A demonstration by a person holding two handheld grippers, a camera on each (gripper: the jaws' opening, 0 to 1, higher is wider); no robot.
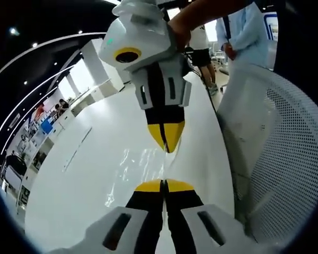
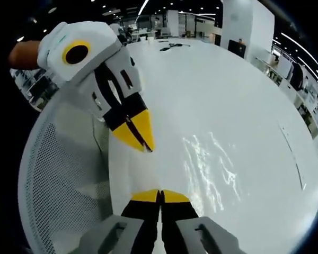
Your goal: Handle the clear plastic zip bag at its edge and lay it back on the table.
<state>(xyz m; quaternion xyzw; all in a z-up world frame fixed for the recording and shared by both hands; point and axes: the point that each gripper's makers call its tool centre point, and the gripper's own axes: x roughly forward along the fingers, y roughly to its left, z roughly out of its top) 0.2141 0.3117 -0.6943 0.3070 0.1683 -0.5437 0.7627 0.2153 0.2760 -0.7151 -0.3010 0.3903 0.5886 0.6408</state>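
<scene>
Grippers closed above a clear zip bag on the white table

Left gripper (image 1: pixel 163 186) and right gripper (image 2: pixel 160 196) each show yellow tips pressed together; whether either pinches the bag's edge cannot be told. The clear plastic zip bag (image 2: pixel 209 169) lies crinkled and glossy on the white table (image 2: pixel 228 90), beside a white mesh chair (image 1: pixel 291 159). No writing is readable
</scene>
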